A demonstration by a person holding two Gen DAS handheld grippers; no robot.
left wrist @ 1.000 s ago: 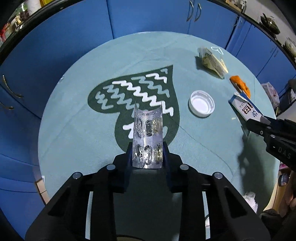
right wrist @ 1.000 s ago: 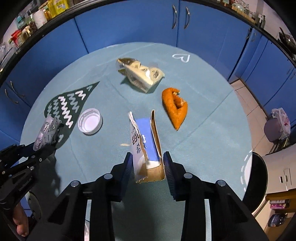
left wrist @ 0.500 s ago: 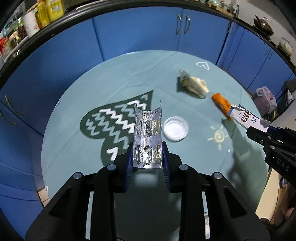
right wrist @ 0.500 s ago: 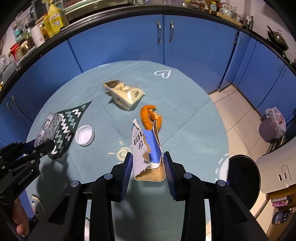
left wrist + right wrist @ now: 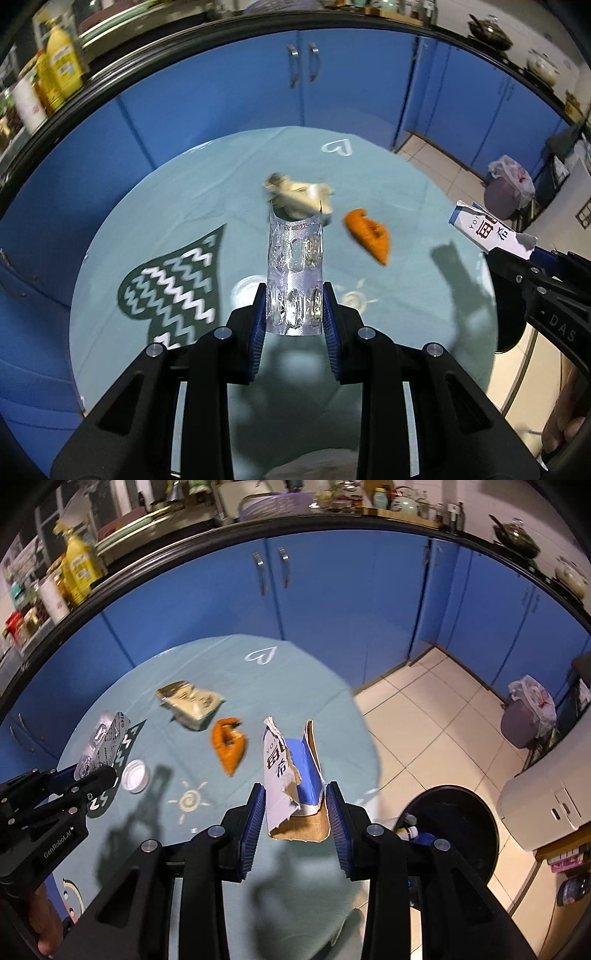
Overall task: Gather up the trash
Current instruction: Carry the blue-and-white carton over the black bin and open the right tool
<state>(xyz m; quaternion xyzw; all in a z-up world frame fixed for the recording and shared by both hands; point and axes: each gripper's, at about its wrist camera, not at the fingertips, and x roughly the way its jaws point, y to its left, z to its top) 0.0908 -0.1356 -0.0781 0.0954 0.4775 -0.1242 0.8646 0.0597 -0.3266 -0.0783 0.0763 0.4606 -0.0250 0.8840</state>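
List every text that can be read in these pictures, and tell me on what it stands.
"GenRobot.AI": on the left claw, seen in the right wrist view.
"DAS": on the right claw, partly cut off.
"YO" plus two Chinese characters: on the torn blue-and-white carton.
Small print on the foil of the pill blister pack: too small to read.
Labels of the yellow bottles: blurred.

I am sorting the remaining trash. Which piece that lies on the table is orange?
The orange peel, lying between the crumpled beige wrapper and the white lid. The other two are pale.
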